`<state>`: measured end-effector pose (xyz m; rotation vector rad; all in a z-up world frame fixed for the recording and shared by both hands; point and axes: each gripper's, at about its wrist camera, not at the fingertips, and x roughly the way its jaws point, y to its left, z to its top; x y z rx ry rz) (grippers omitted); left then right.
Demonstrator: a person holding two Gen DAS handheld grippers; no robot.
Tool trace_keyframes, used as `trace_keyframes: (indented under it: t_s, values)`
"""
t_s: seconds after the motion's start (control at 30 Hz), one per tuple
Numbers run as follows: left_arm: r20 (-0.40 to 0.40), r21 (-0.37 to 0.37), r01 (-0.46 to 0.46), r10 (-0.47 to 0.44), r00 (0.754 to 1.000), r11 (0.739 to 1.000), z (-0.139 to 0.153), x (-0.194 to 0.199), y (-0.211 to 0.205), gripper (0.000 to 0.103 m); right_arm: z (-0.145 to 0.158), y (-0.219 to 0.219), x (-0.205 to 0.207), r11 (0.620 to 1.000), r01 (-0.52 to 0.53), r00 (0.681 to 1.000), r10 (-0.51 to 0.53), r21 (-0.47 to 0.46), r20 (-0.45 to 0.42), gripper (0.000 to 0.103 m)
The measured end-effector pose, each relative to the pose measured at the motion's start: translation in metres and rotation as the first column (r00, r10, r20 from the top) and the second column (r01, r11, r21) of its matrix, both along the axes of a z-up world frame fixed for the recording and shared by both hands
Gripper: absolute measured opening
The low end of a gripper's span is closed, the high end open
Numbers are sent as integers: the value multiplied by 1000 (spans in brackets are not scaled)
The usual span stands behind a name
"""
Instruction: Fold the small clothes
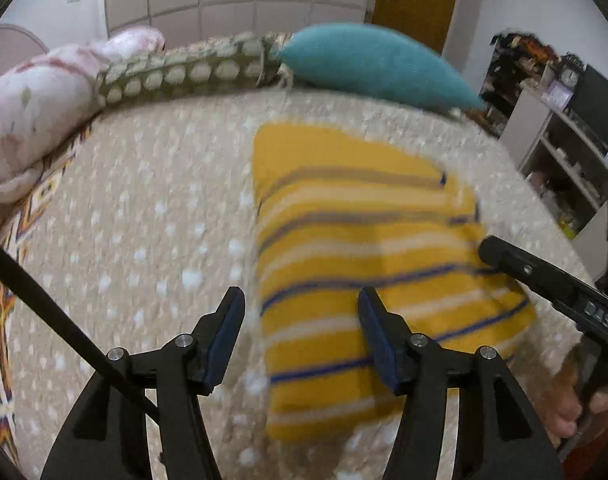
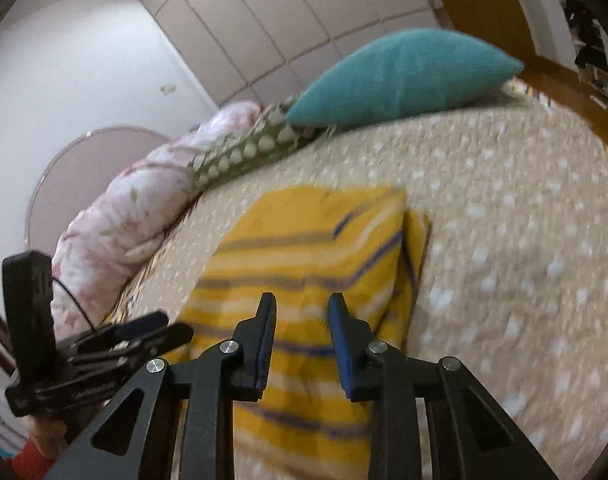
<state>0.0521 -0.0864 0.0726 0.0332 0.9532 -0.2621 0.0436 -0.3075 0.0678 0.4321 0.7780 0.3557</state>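
A folded yellow garment [image 1: 344, 232] with white, grey and blue stripes lies flat on the beige dotted bedspread [image 1: 144, 208]. My left gripper [image 1: 300, 304] hovers over the garment's near left edge, open, with nothing pinched between its blue pads. The right gripper's body [image 1: 544, 284] reaches in from the right, over the garment's right edge. In the right wrist view the garment [image 2: 304, 240] shows a folded layer at its right side. My right gripper [image 2: 302, 300] stands open just above its near part, pads apart with no cloth between them. The left gripper [image 2: 144, 330] shows at the lower left.
A teal pillow [image 1: 368, 64] lies at the far edge of the bed, beside a green dotted cushion [image 1: 184, 72] and a pink floral quilt [image 1: 32, 108]. Shelves [image 1: 564, 148] stand to the right of the bed. Bare bedspread [image 2: 524, 260] stretches right of the garment.
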Motion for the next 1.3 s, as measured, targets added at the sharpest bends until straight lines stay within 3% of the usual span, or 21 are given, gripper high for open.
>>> trace_keyframes:
  t_s: [0.13,0.27,0.33,0.43,0.47,0.5,0.53,0.57,0.6,0.67,0.73,0.83,0.93,1.17,1.3]
  values:
    - [-40,-58,-10,7,999,998,-9,-16,15,58,-19,3,-23,999,22,996,-25,-38,-81,30]
    - [90,-27,-26,28,996,999,17,-56,27,58,-13,1,-65,994,45,997,-51,-96,-57,30]
    - [187,18,-54,49,981,998,34,-79,30,70,-10,0,-88,989,76,997,-79,-129,-17,30]
    - [380,68,-133,98,920,989,63,-117,37,88,-5,8,-118,946,185,982,-166,-266,93,33]
    - [448,65,-163,117,886,985,74,-130,40,101,-2,11,-122,930,213,975,-184,-300,122,33]
    - [516,56,-194,138,845,979,84,-144,43,103,1,16,-131,902,260,962,-212,-345,172,34]
    - [549,52,-209,147,823,976,90,-151,45,103,3,19,-135,884,294,950,-230,-364,209,38]
    - [575,48,-217,151,804,975,96,-158,47,103,4,22,-141,876,321,938,-242,-360,249,53]
    - [577,40,-200,141,805,979,100,-161,48,103,3,23,-141,885,312,941,-238,-346,241,62]
    - [548,23,-140,105,830,990,103,-164,50,103,-2,23,-131,912,263,963,-228,-315,144,62]
    - [523,35,-138,100,846,990,99,-162,48,103,-6,25,-122,933,209,978,-196,-294,72,62]
    - [489,48,-150,108,865,987,85,-156,47,103,1,39,-116,909,199,979,-167,-367,118,61]
    - [429,60,-166,125,895,984,64,-144,47,103,10,47,-106,905,188,978,-138,-381,155,61]
    - [235,69,-216,195,952,974,14,-112,55,103,0,48,-71,918,178,983,-151,-355,103,61]
    - [148,71,-222,210,966,972,-13,-103,60,103,-19,48,-66,919,167,986,-161,-356,47,61]
